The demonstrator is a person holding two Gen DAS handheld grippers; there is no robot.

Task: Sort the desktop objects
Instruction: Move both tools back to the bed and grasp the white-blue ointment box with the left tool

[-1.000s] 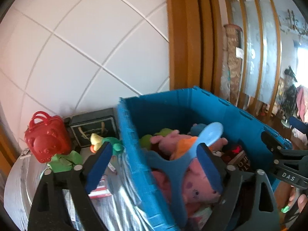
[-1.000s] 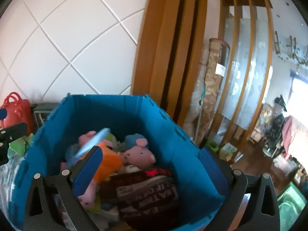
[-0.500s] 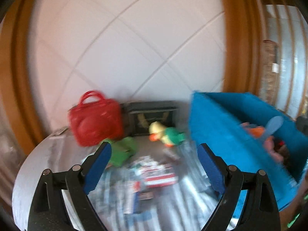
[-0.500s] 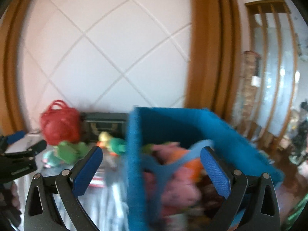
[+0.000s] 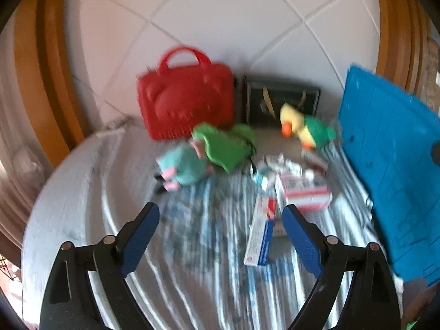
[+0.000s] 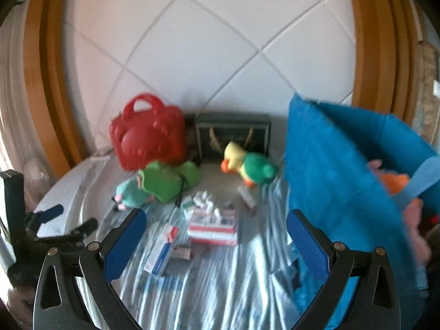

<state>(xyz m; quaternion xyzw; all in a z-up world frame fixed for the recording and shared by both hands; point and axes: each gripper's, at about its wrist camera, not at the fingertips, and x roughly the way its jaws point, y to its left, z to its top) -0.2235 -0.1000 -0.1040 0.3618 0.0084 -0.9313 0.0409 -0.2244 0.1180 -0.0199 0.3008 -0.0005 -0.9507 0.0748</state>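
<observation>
While both jaws stand spread and empty, the left gripper (image 5: 220, 228) and right gripper (image 6: 214, 228) are aimed at the table; the long carton (image 5: 260, 236) lies just ahead, the blue bin (image 5: 396, 165) at right; a squared, centred approach is advised

I'm in a home: plush toys (image 6: 249, 170) on a striped cloth-covered bench (image 5: 192, 261), tiled wall (image 6: 220, 41) across the top, wooden trim (image 6: 46, 68) at the left edge.

Left tool (image 5: 220, 221) jaws wide apart, empty, right tool (image 6: 216, 227) likewise, both angled downward
</observation>
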